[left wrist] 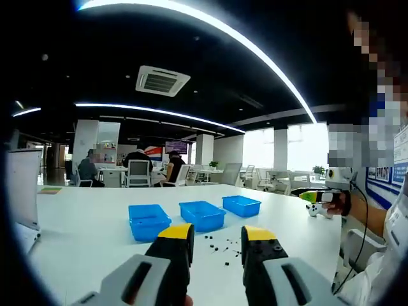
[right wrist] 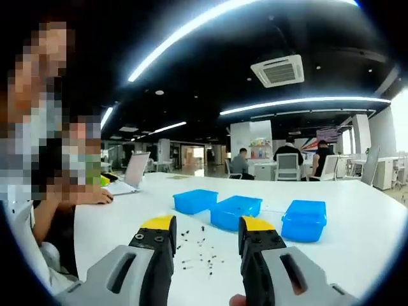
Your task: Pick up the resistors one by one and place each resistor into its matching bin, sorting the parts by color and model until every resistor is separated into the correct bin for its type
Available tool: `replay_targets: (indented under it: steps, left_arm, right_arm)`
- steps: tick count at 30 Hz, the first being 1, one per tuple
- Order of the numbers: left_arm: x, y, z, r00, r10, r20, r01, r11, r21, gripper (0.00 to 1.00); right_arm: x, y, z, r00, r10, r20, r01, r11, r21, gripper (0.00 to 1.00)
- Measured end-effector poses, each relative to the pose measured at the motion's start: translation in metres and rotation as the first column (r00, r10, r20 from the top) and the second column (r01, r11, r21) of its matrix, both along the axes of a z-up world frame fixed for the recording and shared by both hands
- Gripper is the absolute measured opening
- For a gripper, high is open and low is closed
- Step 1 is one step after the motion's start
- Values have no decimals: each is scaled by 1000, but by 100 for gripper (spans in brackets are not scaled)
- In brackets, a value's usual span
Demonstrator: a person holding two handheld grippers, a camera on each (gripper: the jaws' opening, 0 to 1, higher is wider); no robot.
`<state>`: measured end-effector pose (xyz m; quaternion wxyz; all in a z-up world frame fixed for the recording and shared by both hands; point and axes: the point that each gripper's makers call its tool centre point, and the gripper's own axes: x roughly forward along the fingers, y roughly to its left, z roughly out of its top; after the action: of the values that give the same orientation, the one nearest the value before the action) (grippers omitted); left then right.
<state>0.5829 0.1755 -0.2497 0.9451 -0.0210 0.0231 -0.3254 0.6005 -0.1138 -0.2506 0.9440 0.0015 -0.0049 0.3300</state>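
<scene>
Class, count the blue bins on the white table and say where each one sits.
3, in a row beyond the scattered resistors in the left gripper view: left bin, middle bin, right bin. None looks hidden.

Three bins [left wrist: 203,214] stand in a row behind the scattered resistors [left wrist: 220,244].

Three bright blue rectangular plastic bins [left wrist: 203,215] stand beyond the jaws on the plain white desk [left wrist: 83,223]. Small black resistors [left wrist: 220,245] speckle the white surface between the jaws. The left gripper [left wrist: 217,239] has black jaws capped in yellow on a grey body; the right gripper [right wrist: 205,234] bears the same black, yellow and grey. In the right gripper view the scattered parts [right wrist: 197,250] again read as dark flecks before the blue bins [right wrist: 236,211].
</scene>
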Motion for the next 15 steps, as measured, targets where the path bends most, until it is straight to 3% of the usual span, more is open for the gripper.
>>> replay_targets:
  steps: [6, 10, 15]
  left_arm:
    - [0, 2, 2, 1000, 2, 6, -2, 1000, -5, 32]
    - [0, 5, 4, 1000, 6, 11, -6, 1000, -9, 32]
    - [-1, 9, 8, 1000, 10, 18, -9, 1000, -15, 32]
  right_arm:
    - [10, 33, -2, 989, 46, -144, -47, 999, -5, 36]
    - [14, 69, -14, 963, 95, -251, -119, 989, -83, 28]
    - [19, 111, -40, 934, 115, -338, -186, 965, -185, 26]
